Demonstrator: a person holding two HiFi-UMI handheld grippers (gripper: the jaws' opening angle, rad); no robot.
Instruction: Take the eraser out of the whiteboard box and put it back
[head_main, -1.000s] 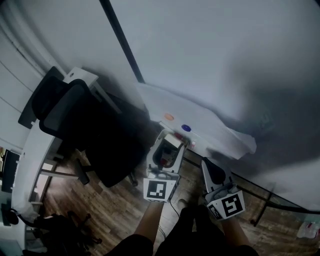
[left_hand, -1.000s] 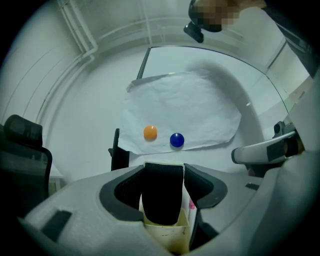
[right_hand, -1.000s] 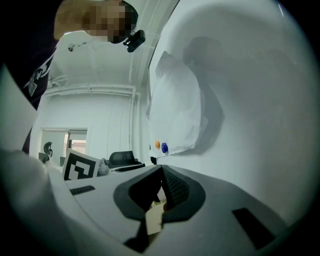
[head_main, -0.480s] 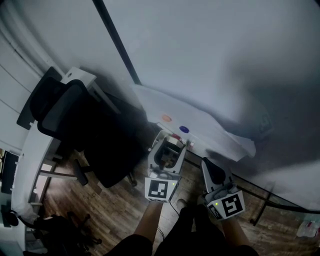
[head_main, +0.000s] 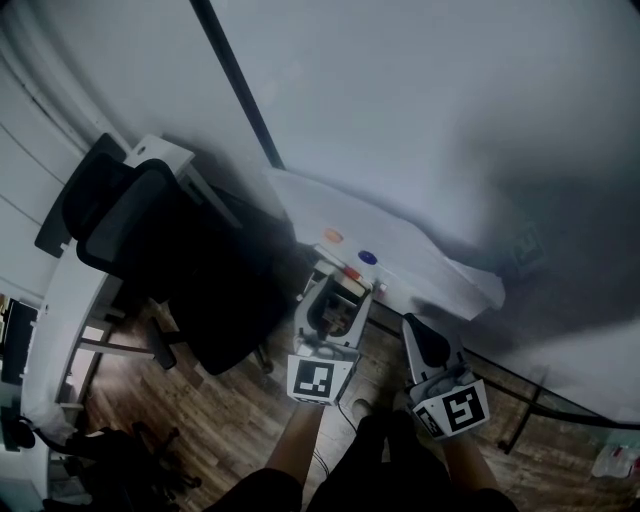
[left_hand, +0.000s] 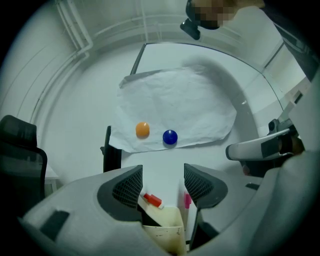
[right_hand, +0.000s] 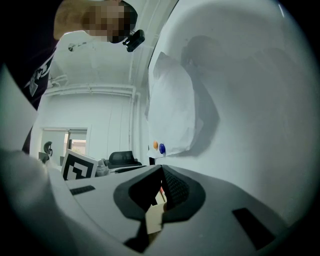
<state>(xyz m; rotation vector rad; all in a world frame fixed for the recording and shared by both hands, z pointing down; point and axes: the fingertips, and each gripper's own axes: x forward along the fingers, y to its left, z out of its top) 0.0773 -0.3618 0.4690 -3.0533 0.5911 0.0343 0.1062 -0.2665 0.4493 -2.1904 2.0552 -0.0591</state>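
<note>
Where we hold the left gripper (left_hand: 162, 184): over the cream open-topped whiteboard box (left_hand: 162, 234), jaws spread wide with the box between them, clamping nothing.
Right gripper (right_hand: 161, 175): we see its jaw tips meeting, empty, near the box on its right.
Eraser: we cannot pick it out for sure; a dark shape fills the box's left side.
Markers: red-capped marker (left_hand: 151, 200) in the box, pink marker (left_hand: 187, 201) at its right edge.
Beyond: round orange magnet (left_hand: 142, 130) and round blue magnet (left_hand: 170, 136) on a crinkled white paper sheet (left_hand: 175, 100).
</note>
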